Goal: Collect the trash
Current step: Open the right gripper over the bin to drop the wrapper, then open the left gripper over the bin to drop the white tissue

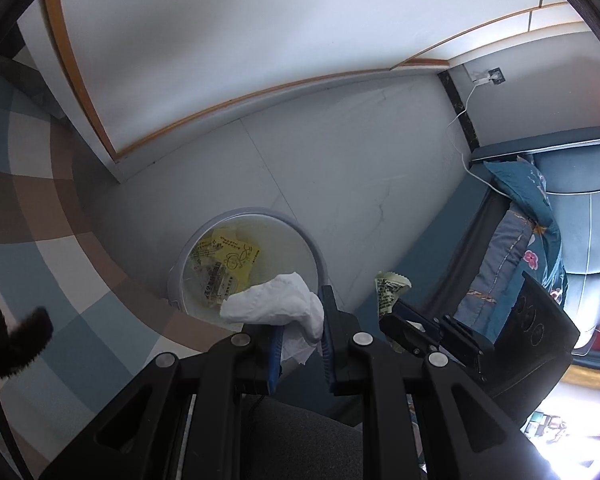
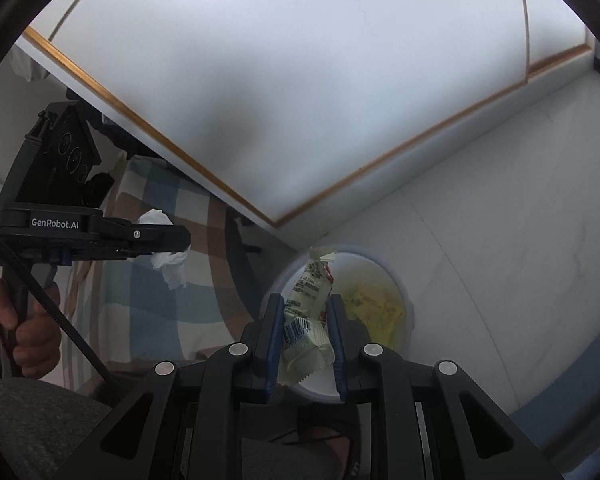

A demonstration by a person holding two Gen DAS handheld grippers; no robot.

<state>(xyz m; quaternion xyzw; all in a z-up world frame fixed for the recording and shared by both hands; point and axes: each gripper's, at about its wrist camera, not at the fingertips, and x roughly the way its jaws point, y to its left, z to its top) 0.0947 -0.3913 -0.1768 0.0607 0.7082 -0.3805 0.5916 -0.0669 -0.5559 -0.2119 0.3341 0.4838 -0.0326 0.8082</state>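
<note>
A round grey trash bin (image 1: pixel 300 229) stands on the pale floor, with yellow wrappers (image 1: pixel 236 256) lying inside. My left gripper (image 1: pixel 300 332) is shut on a crumpled white tissue (image 1: pixel 276 302) and hangs over the bin's near rim. My right gripper (image 2: pixel 304 320) is shut on a pale green snack wrapper (image 2: pixel 310 312) with a barcode, just above the bin (image 2: pixel 396 276). In the left wrist view the right gripper (image 1: pixel 410 328) with its wrapper (image 1: pixel 388 292) shows right of the bin. From the right wrist camera the left gripper (image 2: pixel 180 240) and its tissue (image 2: pixel 172 264) appear at left.
A checked rug (image 1: pixel 40 208) lies left of the bin. A white cabinet with a gold edge (image 1: pixel 220 60) rises behind it. A blue sofa with patterned bedding (image 1: pixel 540 224) is at the right, and a white cable (image 1: pixel 466 120) hangs from a wall socket. A hand (image 2: pixel 28 320) grips the left handle.
</note>
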